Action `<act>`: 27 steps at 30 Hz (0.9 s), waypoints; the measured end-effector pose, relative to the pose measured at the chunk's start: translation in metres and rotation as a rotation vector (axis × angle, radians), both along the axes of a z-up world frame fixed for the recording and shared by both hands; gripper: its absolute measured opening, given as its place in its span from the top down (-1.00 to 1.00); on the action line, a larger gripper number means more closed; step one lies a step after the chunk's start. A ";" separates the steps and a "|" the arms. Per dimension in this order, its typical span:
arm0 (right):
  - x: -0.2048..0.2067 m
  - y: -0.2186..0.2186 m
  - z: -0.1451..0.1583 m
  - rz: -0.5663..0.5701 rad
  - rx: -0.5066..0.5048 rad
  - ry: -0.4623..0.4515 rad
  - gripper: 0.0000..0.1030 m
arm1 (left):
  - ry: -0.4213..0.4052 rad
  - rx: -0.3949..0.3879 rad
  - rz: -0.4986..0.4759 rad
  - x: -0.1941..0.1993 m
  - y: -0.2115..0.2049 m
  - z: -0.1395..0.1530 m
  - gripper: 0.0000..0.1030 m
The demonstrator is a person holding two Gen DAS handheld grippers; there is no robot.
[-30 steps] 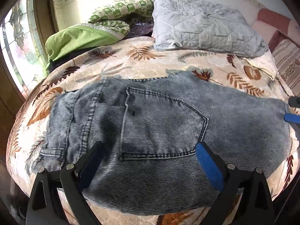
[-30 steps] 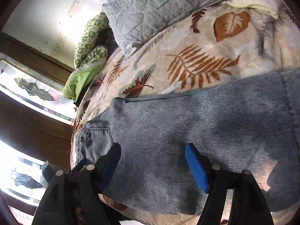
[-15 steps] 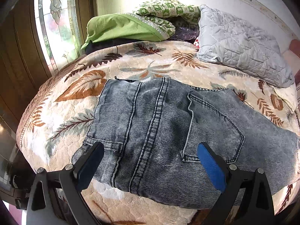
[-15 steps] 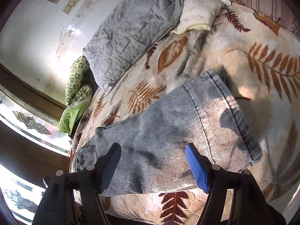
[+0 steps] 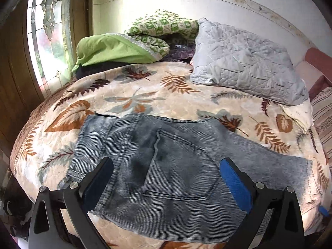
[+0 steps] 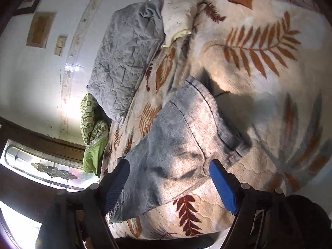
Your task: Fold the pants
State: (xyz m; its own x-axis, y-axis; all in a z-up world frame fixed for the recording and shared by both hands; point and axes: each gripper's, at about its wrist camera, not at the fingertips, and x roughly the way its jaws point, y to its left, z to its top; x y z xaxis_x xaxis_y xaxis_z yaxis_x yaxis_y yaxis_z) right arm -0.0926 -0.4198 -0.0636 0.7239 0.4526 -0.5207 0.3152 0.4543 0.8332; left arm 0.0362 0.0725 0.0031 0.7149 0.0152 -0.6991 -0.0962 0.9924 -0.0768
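We see the pants [image 5: 170, 166], grey-blue washed denim, lying flat on the leaf-patterned bed [image 5: 182, 105]. In the left wrist view their long axis runs from waistband at 9 o'clock to leg hem at 3 o'clock, back pocket [image 5: 176, 170] uppermost. We can read no label or writing. The left gripper [image 5: 166, 178] and right gripper [image 6: 169, 180] both hold their jaws wide apart above the denim, gripping nothing; contact cannot be told.
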 end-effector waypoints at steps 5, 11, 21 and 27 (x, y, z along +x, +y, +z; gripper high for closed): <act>-0.001 -0.009 -0.039 -0.039 0.070 0.118 -0.59 | 0.068 -0.059 -0.133 0.018 -0.068 -0.011 -0.99; 0.008 -0.026 -0.046 -0.118 0.101 0.123 -0.59 | 0.159 -0.061 -0.264 0.027 -0.146 -0.036 -0.99; 0.019 -0.020 -0.041 -0.098 -0.051 0.168 -0.20 | 0.273 0.094 -0.337 0.028 -0.194 -0.080 -0.99; 0.024 -0.013 -0.036 -0.073 -0.161 0.207 0.04 | 0.258 0.196 -0.342 0.032 -0.203 -0.078 -0.99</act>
State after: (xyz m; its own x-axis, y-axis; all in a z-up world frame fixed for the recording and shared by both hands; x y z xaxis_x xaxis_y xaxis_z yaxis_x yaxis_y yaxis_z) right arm -0.0688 -0.4323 -0.0996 0.6226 0.3024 -0.7218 0.5081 0.5452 0.6667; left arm 0.0683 -0.1304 -0.0746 0.5052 -0.0415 -0.8620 0.2472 0.9640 0.0985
